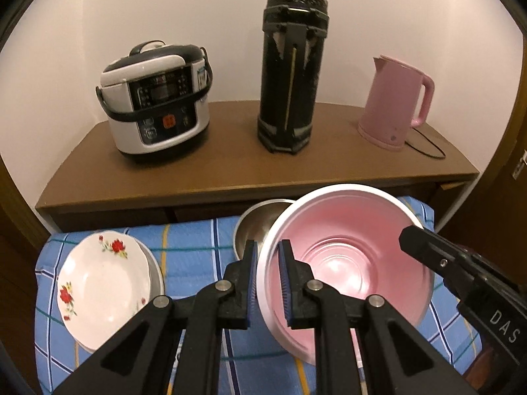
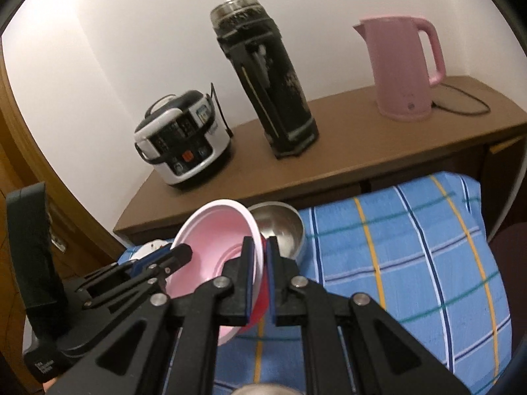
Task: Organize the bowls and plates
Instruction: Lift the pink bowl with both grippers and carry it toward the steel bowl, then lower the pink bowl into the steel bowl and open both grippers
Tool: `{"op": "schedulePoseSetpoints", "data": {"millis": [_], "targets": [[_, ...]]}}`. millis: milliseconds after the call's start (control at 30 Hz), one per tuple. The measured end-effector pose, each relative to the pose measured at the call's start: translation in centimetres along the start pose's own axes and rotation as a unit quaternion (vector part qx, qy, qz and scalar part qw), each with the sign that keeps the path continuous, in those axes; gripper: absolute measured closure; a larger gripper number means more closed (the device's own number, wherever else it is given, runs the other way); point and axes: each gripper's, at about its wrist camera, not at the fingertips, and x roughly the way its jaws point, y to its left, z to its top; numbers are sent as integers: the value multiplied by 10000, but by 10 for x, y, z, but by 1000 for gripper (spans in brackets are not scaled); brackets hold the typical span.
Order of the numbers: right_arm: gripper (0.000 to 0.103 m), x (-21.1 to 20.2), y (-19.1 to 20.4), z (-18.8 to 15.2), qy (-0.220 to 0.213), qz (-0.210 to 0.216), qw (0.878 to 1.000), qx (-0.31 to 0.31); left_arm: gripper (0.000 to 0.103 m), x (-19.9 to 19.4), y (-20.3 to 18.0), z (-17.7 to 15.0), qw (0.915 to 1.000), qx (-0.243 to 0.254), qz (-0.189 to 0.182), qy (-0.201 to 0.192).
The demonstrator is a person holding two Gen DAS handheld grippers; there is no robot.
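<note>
Both tongs, L (image 1: pixel 267 283) & R (image 2: pixel 261 283), are clamped on pink bowl (image 1: pixel 346 263) rim, held aloft; steel bowl (image 1: pixel 253 227) just beyond, flowered plate (image 1: pixel 102 279) left, not yet stacked.

The left gripper (image 1: pixel 267 279) pinches the near-left rim of the pink bowl (image 1: pixel 346 263) between its blue pads, one finger inside, one outside. The right gripper (image 1: pixel 411 240) grips the bowl's far-right rim. Left of the fingers lies a flowered plate (image 1: pixel 98 283); just beyond them sits a steel bowl (image 1: pixel 253 223) on the blue checked cloth (image 1: pixel 191 240).
</note>
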Motion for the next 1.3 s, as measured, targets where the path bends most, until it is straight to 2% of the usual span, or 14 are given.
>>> {"op": "schedulePoseSetpoints", "data": {"millis": [267,433,700,1300], "targets": [[96,22,1,24,5,15,10000,45,88,19,8,23,9999,-53,99,17],[96,47,-4,31,170,-17,9998,120,88,43,12,32,9997,-115,169,154],[96,85,-16,31,419,-53,9986,309,88,76,14,32,9988,-121,263,383],[96,124,-27,20,831,-258,9956,335,86,115,15,23,9965,-87,405,727]]}}
